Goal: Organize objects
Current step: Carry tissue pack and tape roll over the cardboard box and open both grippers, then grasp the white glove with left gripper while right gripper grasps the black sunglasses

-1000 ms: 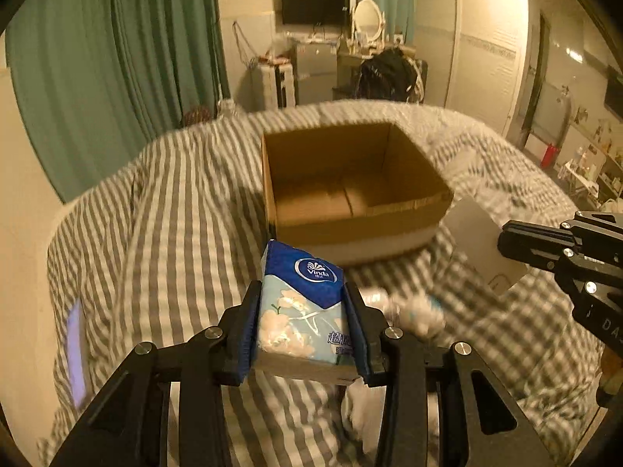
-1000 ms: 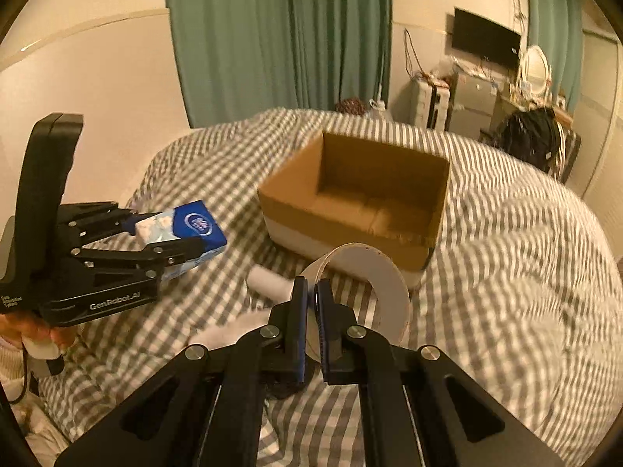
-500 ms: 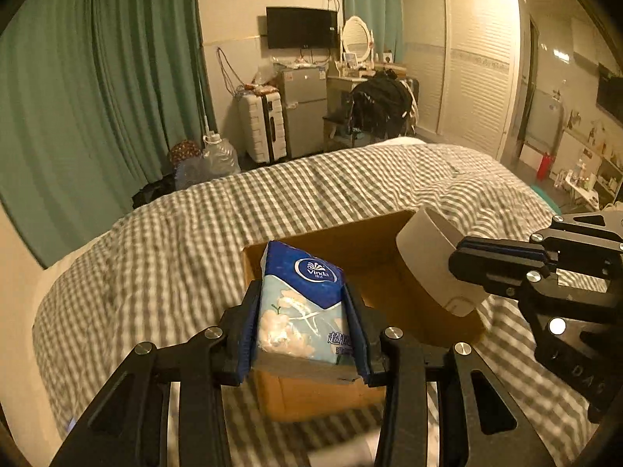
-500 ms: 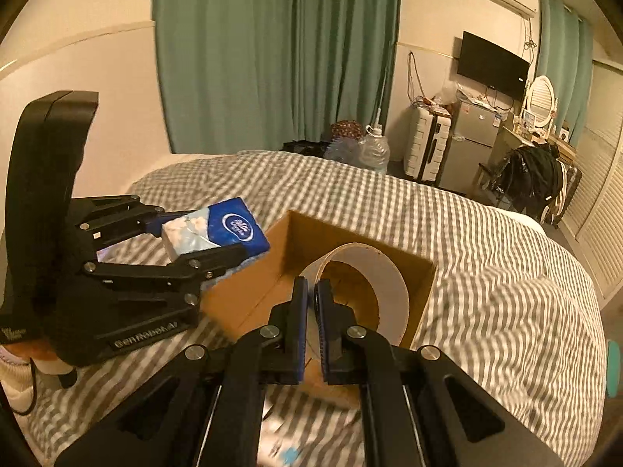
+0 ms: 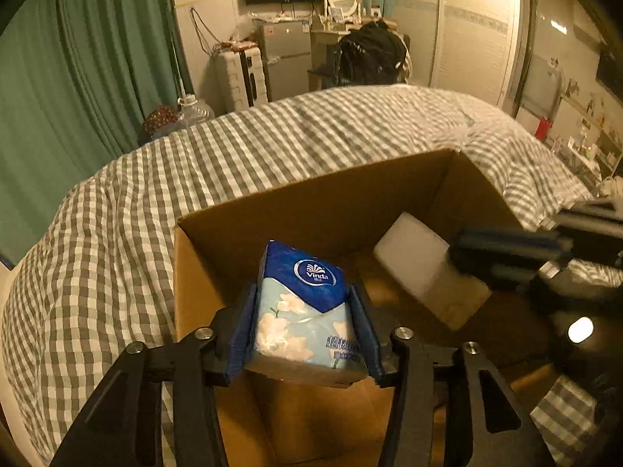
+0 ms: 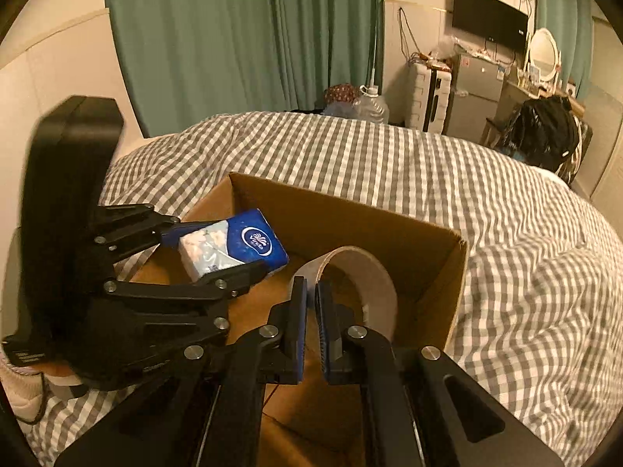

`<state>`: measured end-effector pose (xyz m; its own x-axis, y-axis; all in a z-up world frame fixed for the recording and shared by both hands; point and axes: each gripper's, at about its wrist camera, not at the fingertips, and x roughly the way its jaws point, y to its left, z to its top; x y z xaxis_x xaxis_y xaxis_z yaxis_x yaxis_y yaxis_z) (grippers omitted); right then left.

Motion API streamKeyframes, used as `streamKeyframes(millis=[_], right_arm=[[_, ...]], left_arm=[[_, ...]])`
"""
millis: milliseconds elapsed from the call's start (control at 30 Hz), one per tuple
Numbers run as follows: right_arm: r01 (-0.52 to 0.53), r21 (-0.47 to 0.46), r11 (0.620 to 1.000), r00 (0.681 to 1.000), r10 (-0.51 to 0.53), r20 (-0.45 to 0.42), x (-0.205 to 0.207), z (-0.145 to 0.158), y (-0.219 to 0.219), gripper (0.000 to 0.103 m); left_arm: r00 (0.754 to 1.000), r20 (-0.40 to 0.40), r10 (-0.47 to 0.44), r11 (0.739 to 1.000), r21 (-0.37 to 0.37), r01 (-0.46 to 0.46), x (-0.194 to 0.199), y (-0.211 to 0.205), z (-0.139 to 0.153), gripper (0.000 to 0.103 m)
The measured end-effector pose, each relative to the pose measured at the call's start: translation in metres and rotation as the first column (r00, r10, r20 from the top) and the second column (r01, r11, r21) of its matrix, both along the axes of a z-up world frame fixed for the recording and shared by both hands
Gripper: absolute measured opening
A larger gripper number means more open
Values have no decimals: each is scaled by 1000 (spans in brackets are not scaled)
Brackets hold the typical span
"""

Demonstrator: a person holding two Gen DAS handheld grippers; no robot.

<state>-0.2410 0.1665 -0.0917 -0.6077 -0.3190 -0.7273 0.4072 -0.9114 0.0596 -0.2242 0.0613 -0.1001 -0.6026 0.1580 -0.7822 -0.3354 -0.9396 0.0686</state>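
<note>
My left gripper (image 5: 304, 303) is shut on a blue Vinda tissue pack (image 5: 307, 303) and holds it over the near left part of an open cardboard box (image 5: 311, 198). The pack (image 6: 233, 245) and left gripper (image 6: 210, 249) also show in the right wrist view. My right gripper (image 6: 310, 292) is shut on the wall of a wide white tape roll (image 6: 362, 272), held over the inside of the box (image 6: 436, 272). The roll (image 5: 420, 268) and the right gripper (image 5: 467, 249) show at the right in the left wrist view.
The box sits on a bed with a grey checked cover (image 5: 117, 233). Green curtains (image 6: 233, 39), a water jug (image 6: 370, 107), a suitcase (image 5: 239, 74), a small fridge (image 5: 286, 58) and a wardrobe (image 5: 475, 27) stand beyond the bed.
Both grippers have moved forward and down from beside the box to over its opening, each keeping its load. The tape roll now hangs inside the box's rim.
</note>
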Motion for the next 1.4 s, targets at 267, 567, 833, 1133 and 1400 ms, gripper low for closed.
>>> streamKeyframes(millis=[267,567,833,1133,1400], right_arm=[[95,-23,995,993,-97,-73,19,37,20,46],[107,-9,994,978,-107,-178,91,131,33,87],[135,58,989,967,-119,-225,161,140,31,91],[99,78,992,993,-93,-78,191,48,22,91],[90,81,993,995,-94,43,201,-19,25,91]], left_arm=[[998,-41,49,999,-20,-50,29,-10,45,88],[987,-65,149,989,17,-149,91,-36,121,96],[978,-114,175,983,-43,-181,154,-54,115,98],[966,-17,258,963,-73,-259,207,-52,18,98],[963,145,228,971,37,-235,242,-51,-12,98]])
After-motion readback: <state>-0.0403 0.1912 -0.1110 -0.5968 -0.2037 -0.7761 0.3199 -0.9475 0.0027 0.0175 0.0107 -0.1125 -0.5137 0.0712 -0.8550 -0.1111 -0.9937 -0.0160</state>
